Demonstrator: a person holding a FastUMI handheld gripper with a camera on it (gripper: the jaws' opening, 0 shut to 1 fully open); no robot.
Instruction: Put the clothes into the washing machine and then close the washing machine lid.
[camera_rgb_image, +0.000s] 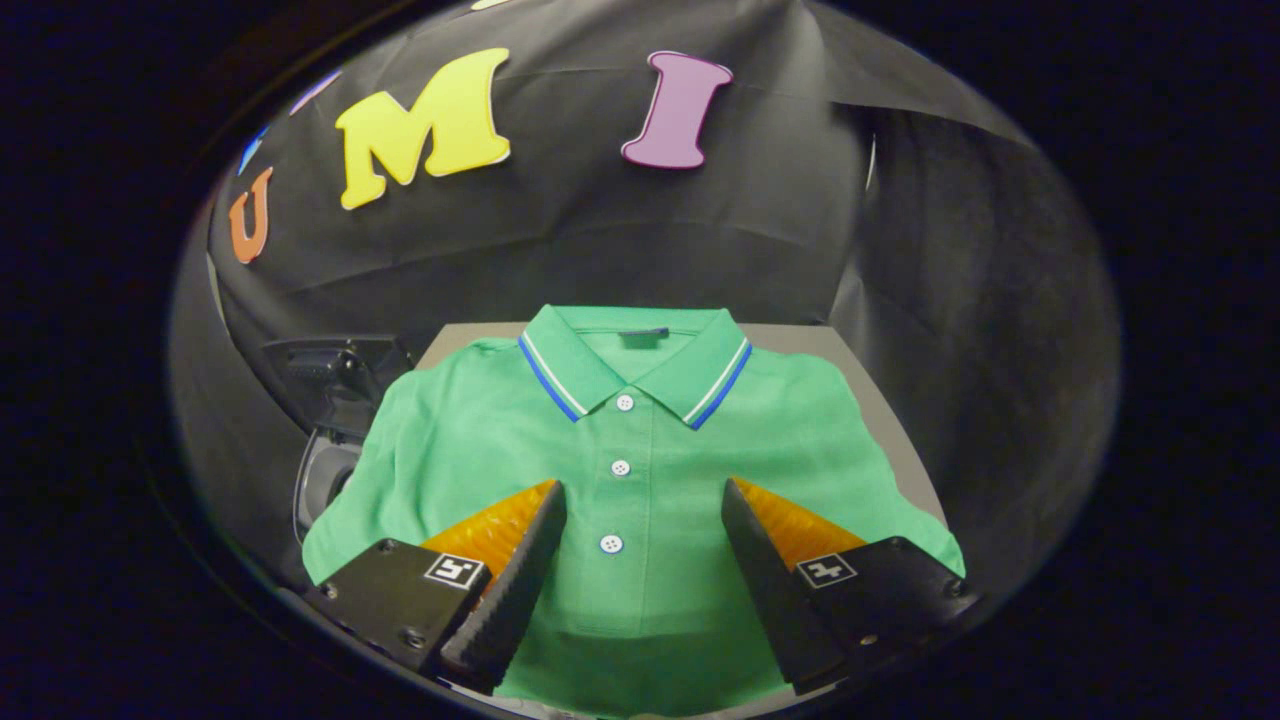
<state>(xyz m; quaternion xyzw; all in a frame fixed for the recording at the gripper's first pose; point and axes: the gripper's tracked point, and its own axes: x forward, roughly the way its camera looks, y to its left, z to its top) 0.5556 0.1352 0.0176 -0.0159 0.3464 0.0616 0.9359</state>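
Note:
A green polo shirt (640, 450) lies flat and spread out on a grey table (860, 360), collar away from me, with blue and white stripes on the collar and three white buttons down the front. My gripper (643, 492) hovers over the shirt's lower chest, open, its two fingers set wide on either side of the button placket. Nothing sits between the fingers but the cloth below. To the left of the shirt, a dark machine (330, 400) with a round opening stands lower than the table; the shirt's left sleeve partly hides it.
Black cloth walls close in behind and to the right of the table. The table's far right corner (840, 340) shows bare grey beside the shirt's shoulder.

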